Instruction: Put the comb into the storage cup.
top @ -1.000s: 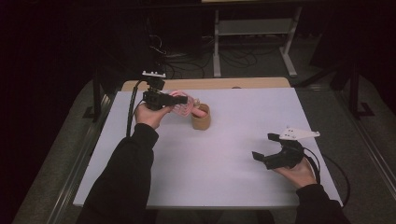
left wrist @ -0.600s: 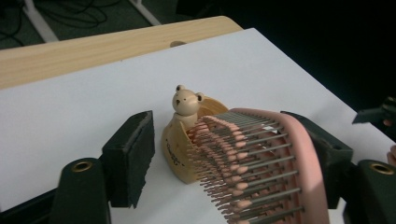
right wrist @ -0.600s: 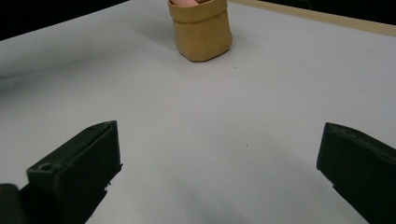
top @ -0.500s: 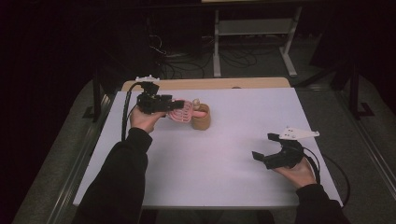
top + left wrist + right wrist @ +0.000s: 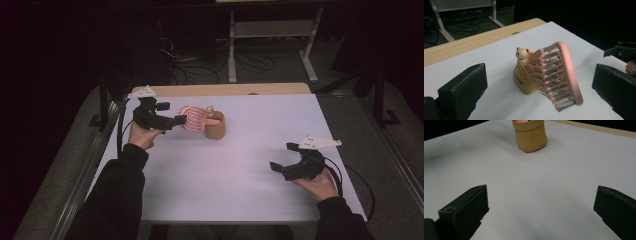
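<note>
A pink hairbrush (image 5: 194, 118) leans out of a small tan holder (image 5: 215, 127) at the back left of the white table; its handle is hidden inside. A little bear figure (image 5: 522, 53) sits on the holder's rim beside the bristled head (image 5: 559, 72). My left gripper (image 5: 177, 120) is just left of the brush. Its jaws have just been opening and now stand wide, touching nothing, with the brush head a little ahead of them. Resting at the front right, my right gripper (image 5: 281, 156) is open and empty, pointing at the holder (image 5: 531, 136).
The white sheet (image 5: 240, 170) covers the table, and a wooden strip (image 5: 225, 90) shows along its far edge. A metal rack (image 5: 270, 45) and floor cables (image 5: 185, 65) lie beyond it. Dark floor surrounds the table.
The left gripper's jaws opened and let go of the brush. The hand drew back to the left, and the brush stayed leaning in the holder. The right hand kept still.
</note>
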`<state>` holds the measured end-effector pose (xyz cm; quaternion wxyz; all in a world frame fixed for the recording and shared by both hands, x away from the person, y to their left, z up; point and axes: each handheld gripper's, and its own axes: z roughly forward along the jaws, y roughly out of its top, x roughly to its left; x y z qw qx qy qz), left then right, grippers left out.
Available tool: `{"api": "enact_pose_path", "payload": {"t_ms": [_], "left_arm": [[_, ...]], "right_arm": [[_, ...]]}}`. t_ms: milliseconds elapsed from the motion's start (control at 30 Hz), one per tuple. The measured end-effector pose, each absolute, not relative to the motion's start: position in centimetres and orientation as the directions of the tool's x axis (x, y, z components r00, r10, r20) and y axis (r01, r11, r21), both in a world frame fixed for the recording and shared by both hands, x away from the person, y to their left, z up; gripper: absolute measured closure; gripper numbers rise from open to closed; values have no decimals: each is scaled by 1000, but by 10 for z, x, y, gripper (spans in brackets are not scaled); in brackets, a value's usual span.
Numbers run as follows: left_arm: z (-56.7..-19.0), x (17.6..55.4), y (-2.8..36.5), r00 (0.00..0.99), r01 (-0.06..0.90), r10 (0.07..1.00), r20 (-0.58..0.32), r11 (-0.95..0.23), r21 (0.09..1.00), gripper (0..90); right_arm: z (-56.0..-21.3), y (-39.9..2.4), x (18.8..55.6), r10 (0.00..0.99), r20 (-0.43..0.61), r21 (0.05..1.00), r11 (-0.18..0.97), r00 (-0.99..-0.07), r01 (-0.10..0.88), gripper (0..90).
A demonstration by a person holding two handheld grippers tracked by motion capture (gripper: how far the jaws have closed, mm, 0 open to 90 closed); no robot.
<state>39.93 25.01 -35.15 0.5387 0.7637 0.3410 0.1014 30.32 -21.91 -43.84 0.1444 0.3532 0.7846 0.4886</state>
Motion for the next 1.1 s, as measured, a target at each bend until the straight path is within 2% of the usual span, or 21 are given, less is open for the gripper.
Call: {"api": "enact_pose_path", "payload": {"t_ms": [400,1100], "left_arm": [[-360,380,270,765,335,622,-166,-165,928,0],[-392,355,305,728,345,662,-178,-129,930,0]], "right_arm": [[-439,-219,304,696,119,864,278,-708,419,0],[-440,-220,303,698,125,861,277,-705,427,0]]}}
